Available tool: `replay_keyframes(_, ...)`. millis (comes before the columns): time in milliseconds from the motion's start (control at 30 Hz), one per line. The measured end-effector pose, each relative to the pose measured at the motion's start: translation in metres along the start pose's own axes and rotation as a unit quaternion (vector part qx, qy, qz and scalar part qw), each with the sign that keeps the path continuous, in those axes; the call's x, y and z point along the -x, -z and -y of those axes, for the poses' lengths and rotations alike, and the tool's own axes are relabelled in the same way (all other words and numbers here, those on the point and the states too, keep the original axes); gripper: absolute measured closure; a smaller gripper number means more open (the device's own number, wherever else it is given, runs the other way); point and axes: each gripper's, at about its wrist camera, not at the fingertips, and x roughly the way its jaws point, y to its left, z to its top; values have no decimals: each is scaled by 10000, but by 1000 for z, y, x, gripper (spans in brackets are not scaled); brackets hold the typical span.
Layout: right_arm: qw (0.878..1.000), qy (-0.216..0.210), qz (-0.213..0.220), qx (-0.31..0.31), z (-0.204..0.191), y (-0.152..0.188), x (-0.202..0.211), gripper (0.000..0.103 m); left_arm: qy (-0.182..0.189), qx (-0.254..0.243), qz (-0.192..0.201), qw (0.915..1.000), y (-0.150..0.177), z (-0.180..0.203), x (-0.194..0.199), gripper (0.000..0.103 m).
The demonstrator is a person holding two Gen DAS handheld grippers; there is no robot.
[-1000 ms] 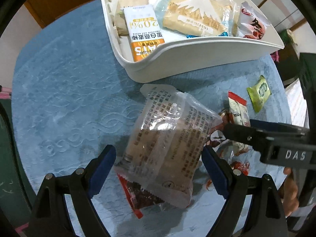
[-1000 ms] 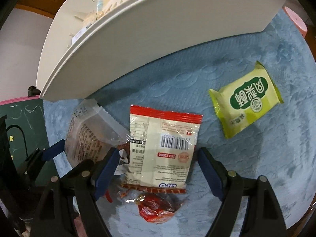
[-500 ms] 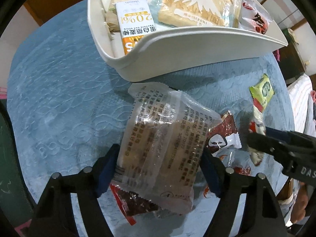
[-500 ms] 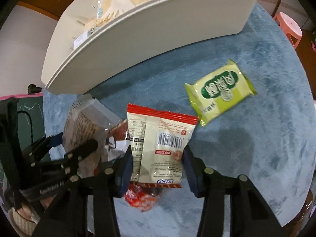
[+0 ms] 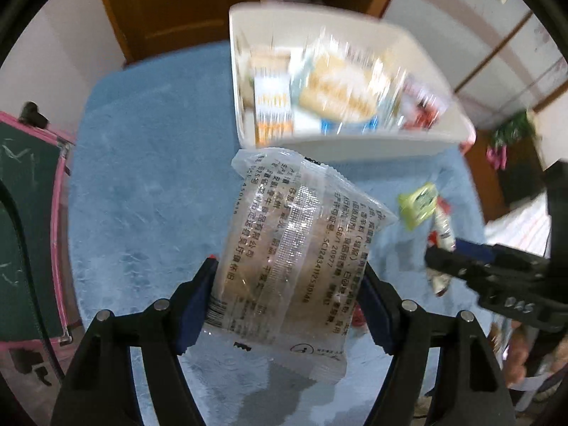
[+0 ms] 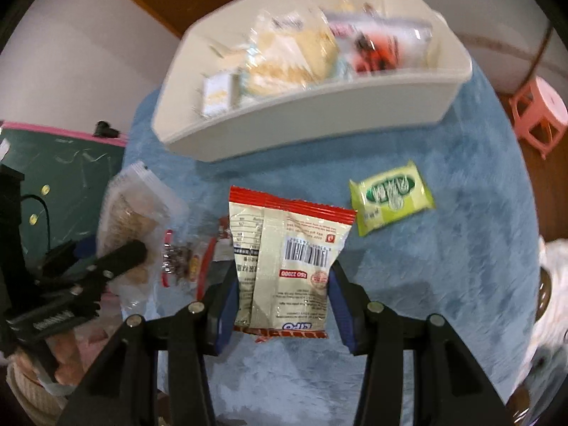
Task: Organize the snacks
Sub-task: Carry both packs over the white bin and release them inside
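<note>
blue worktop (image 6: pixel 443 266), white bin (image 6: pixel 319 113) at 12 | left gripper (image 5: pixel 287 294) clenched on clear packet (image 5: pixel 294 259) | right gripper (image 6: pixel 282 294) gripped red-trim packet (image 6: pixel 287 259)

Left gripper (image 5: pixel 285 301) closed jaws on clear cake pack (image 5: pixel 294 262), lifted it off blue cloth (image 5: pixel 149 184). Pack now in air, shadow under it. Right gripper (image 6: pixel 282 305) squeezed shut on red-and-cream bag (image 6: pixel 284 259), lifted it too. White bin (image 6: pixel 319 113) and green pack (image 6: pixel 390 197) look farther off.
</note>
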Motion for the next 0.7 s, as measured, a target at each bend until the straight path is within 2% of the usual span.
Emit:
replay_keyframes(167,9979,-150,430,459,-9,-19,51,56,78,193,683,9974,-25,9,68,29)
replay_keyframes(367,9837,-280,1516,922,-30,-66,144,55,215,208,1524,9879,-72,23,144,29)
replay_keyframes(567,9624,-290,2445,1146,-49,-112,217,55,199,39,2160,9762,-118,49,188,29)
replay_keyframes(700,9534,-192,2745,1237,-54,-130,238,55,115,-35,2432,9699,-143,61,199,28)
